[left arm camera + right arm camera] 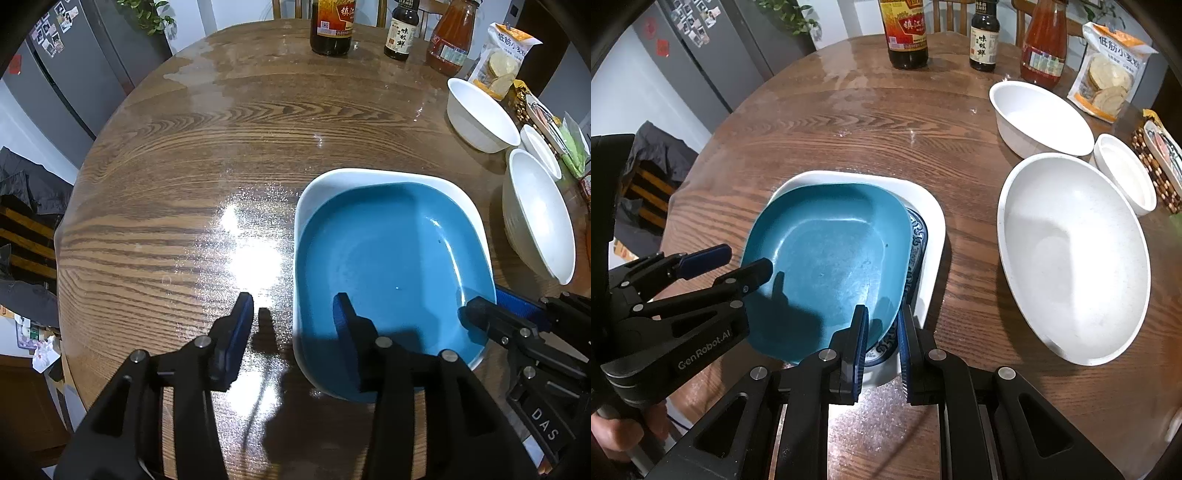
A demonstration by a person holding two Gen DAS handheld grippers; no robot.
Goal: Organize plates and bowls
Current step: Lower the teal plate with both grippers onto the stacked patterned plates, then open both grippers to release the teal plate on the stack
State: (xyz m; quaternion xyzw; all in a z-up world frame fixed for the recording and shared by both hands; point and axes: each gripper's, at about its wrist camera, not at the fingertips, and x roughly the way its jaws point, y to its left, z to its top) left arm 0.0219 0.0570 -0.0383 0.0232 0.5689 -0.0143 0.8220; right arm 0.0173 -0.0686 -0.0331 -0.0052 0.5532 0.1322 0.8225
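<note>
Gleaming wet round wooden table [207, 155]; grey fridge [74, 70] behind.

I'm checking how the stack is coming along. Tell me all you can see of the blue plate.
The blue plate is a shallow, rounded-square dish, glossy teal, ceramic by its look, and empty. It lies tilted in a larger white square dish, over a blue-and-white patterned plate that shows along its right edge. The right claw is shut on its near right rim. The left claw is open, straddling its left rim without pressing on it.
</note>
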